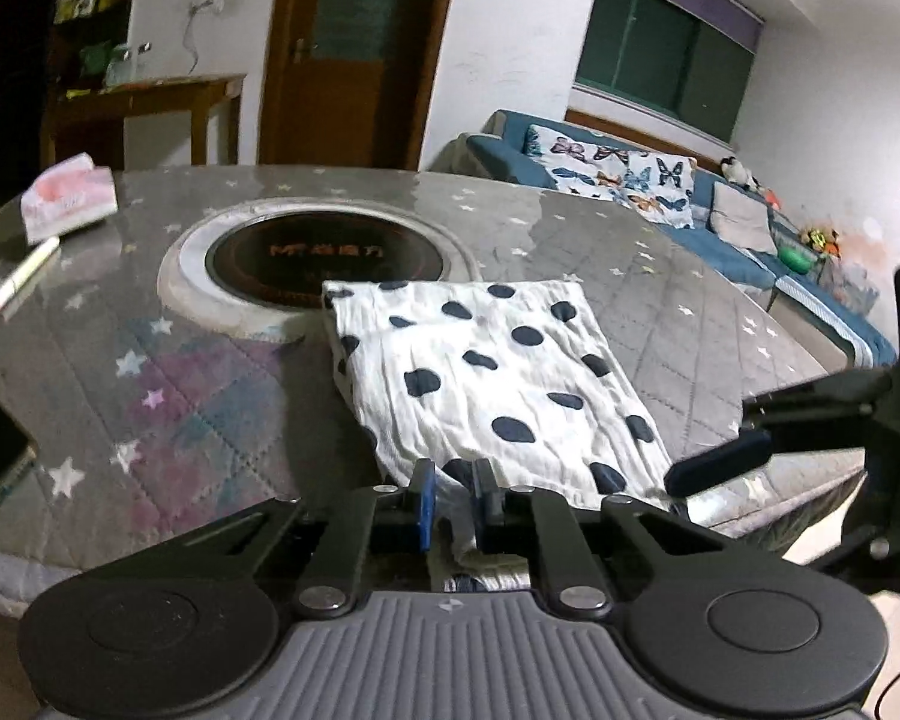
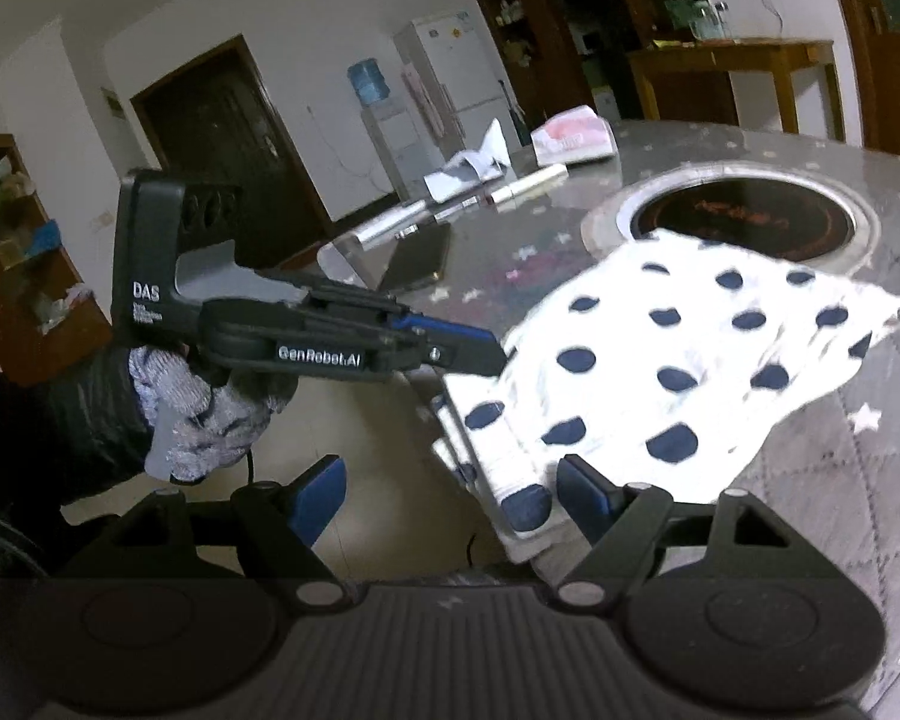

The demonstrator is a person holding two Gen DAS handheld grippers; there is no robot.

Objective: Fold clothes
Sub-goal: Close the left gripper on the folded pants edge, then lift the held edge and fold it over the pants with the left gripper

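A folded white cloth with dark blue spots lies on the round table, its near edge hanging over the table's front edge. My left gripper is shut on the cloth's near edge; it also shows in the right wrist view, touching the cloth's left corner. My right gripper is open, its fingers on either side of the cloth's near corner without touching it. In the left wrist view the right gripper reaches in from the right.
An induction hob is set in the table's middle, just behind the cloth. A tissue pack and a marker lie at the far left. A phone lies on the table's left side. A blue sofa stands beyond.
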